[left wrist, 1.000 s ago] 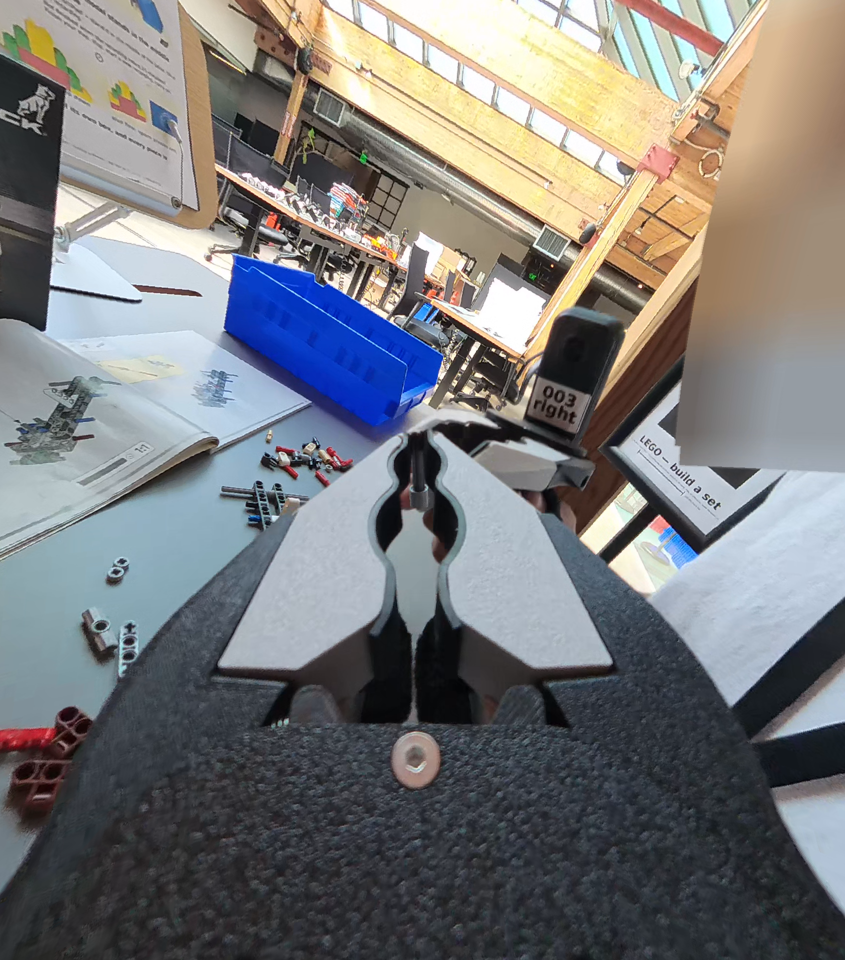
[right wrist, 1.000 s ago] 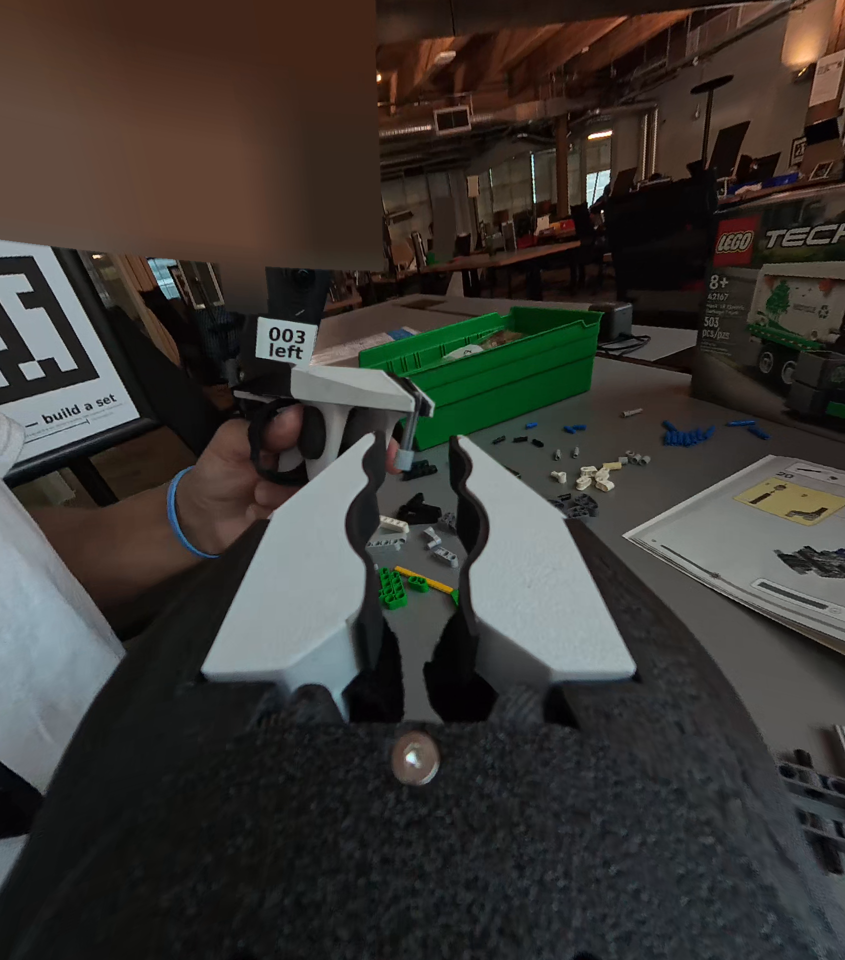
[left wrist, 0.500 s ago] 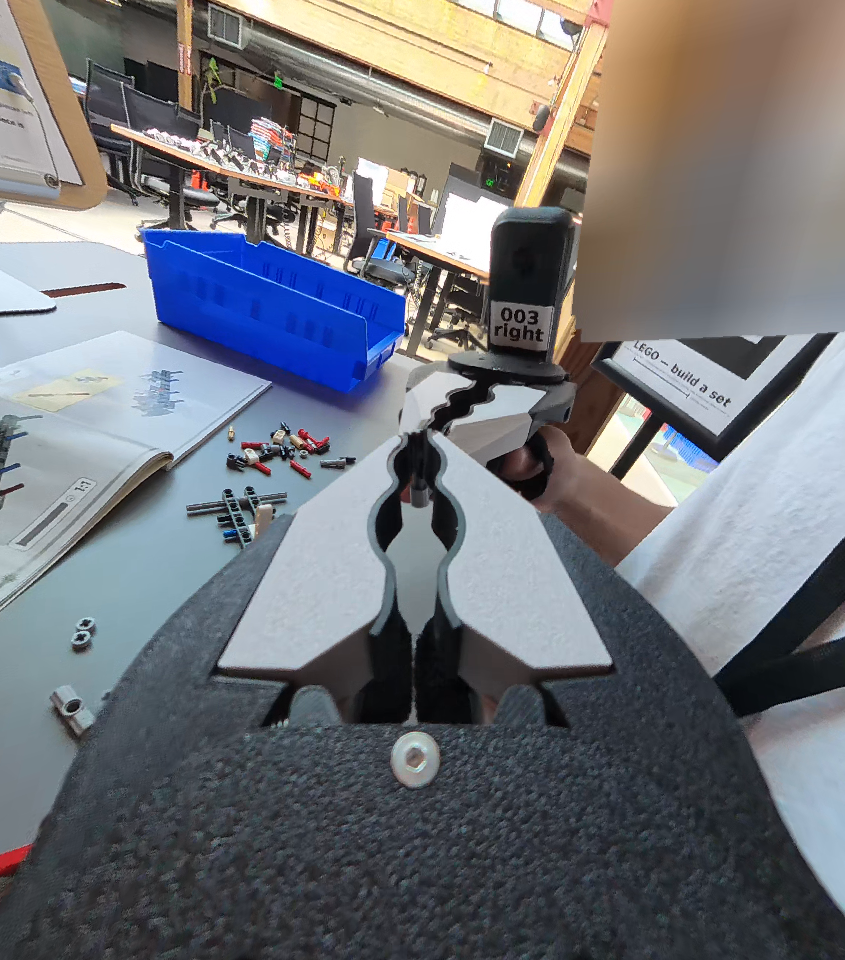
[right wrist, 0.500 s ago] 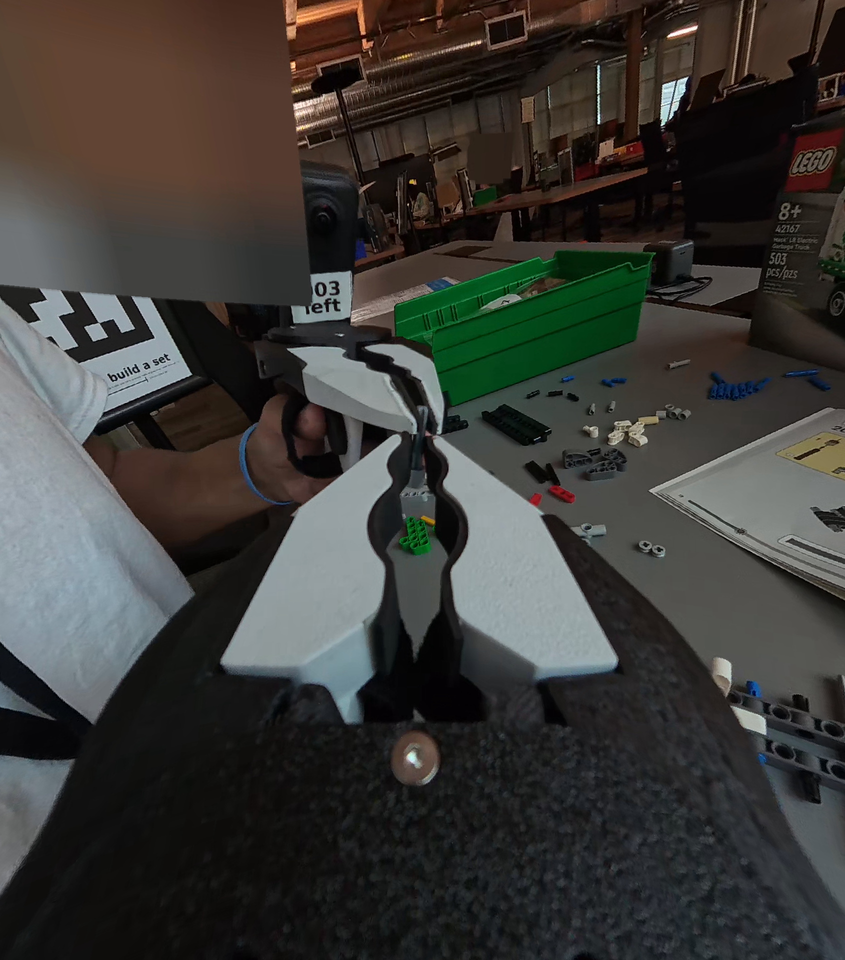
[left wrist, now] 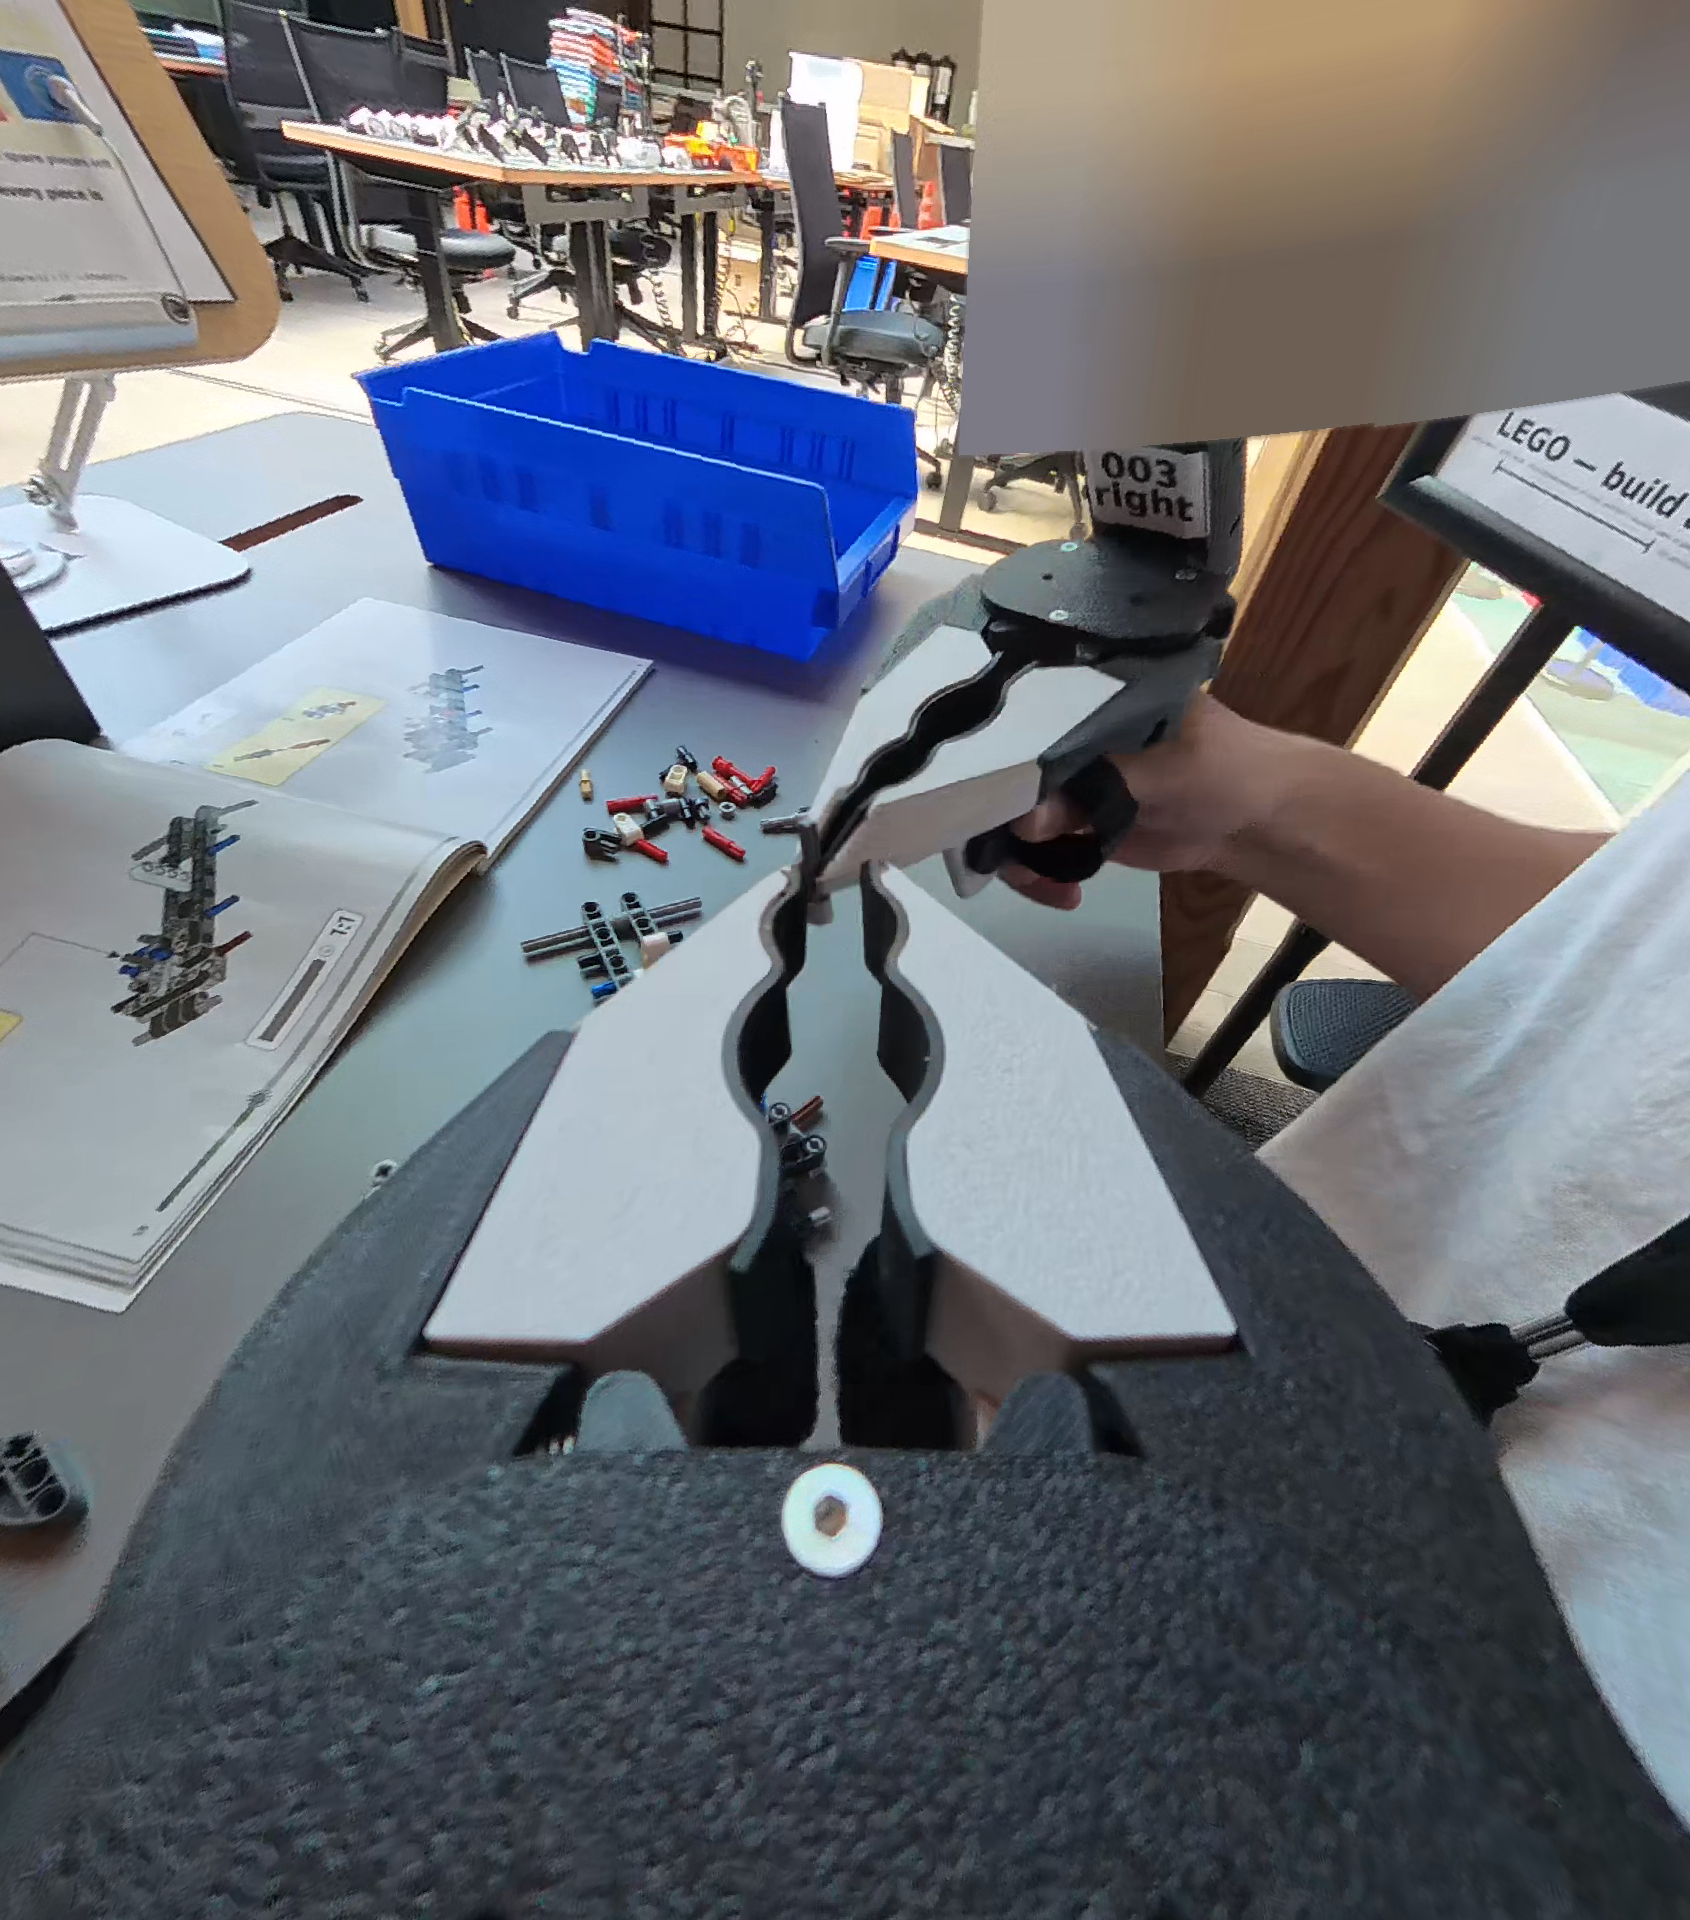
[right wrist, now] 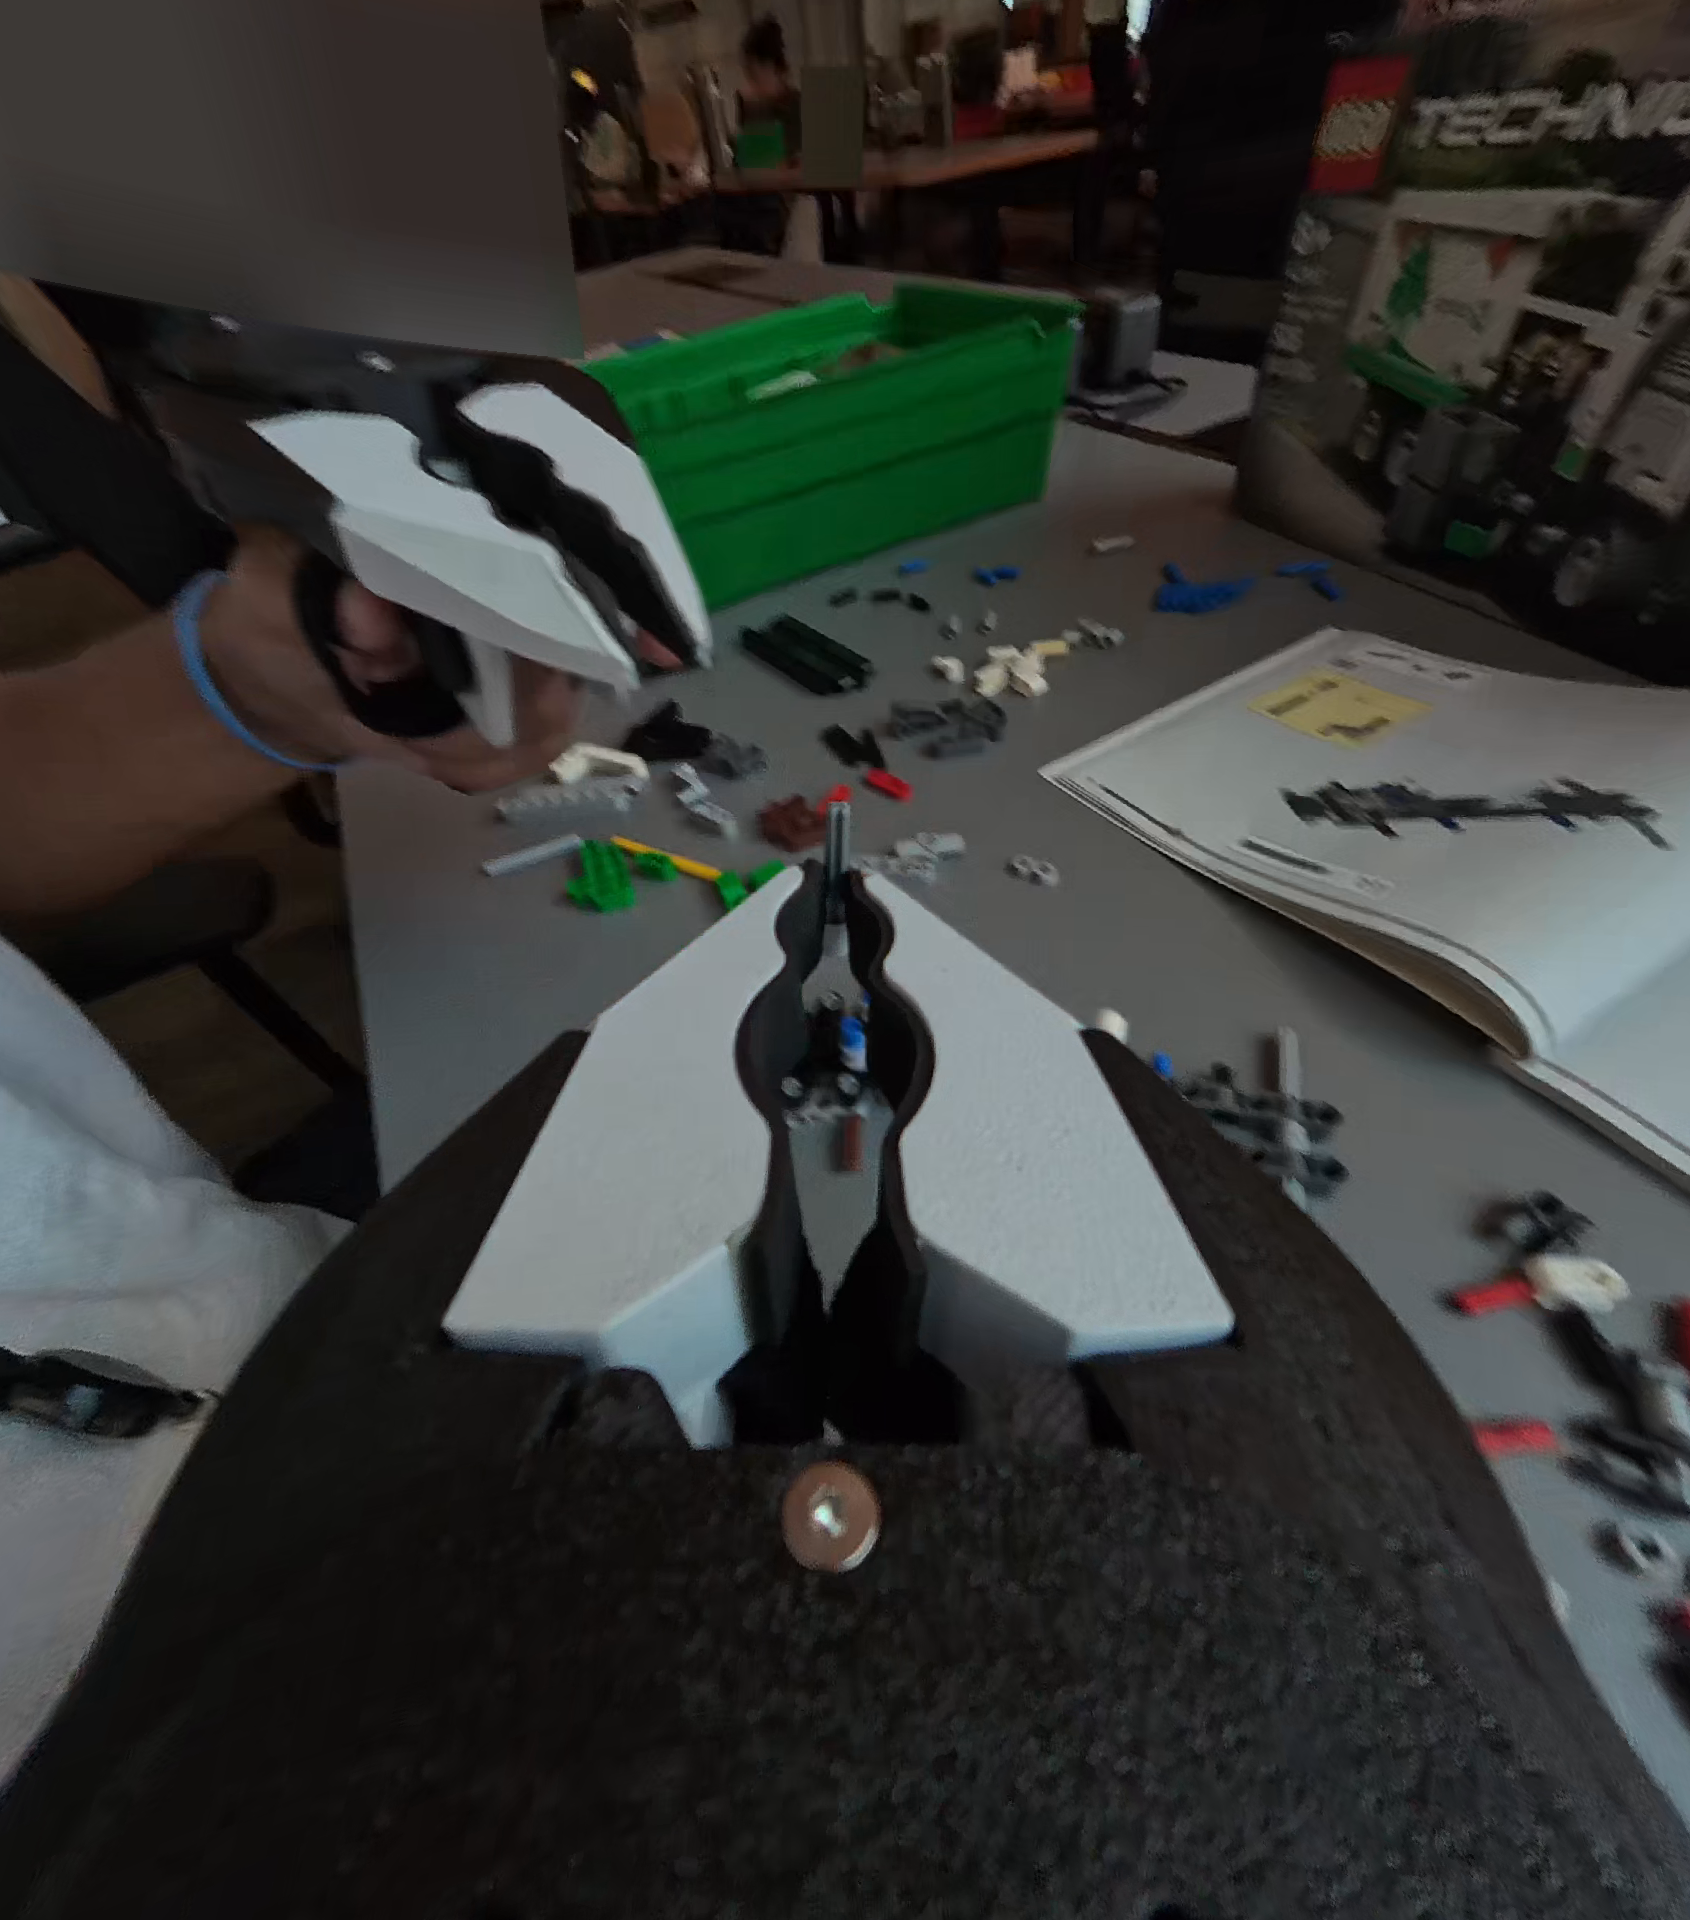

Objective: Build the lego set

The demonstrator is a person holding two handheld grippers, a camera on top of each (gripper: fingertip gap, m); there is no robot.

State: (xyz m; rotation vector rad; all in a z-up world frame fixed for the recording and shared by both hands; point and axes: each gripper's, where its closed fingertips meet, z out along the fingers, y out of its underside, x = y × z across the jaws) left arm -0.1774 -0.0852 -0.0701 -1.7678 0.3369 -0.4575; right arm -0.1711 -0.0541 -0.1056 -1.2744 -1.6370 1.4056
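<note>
My right gripper is shut on a thin dark grey axle with a light grey end, which sticks out past its tips above the grey table. In the left wrist view the right gripper reaches in from the upper right and holds the axle just at my left gripper's tips. My left gripper is open and empty. It also shows in the right wrist view, up and to the left, apart from the axle. A small beam-and-axle assembly lies on the table.
An open instruction booklet lies at the left, with a blue bin behind it. A green bin and the set's box stand at the far side. Loose pieces are scattered about. A person's white shirt is close at the right.
The left gripper held the axle and the right gripper closed on it. Now the left gripper has opened and let go. The right gripper holds the axle, and both have dropped toward the table.
</note>
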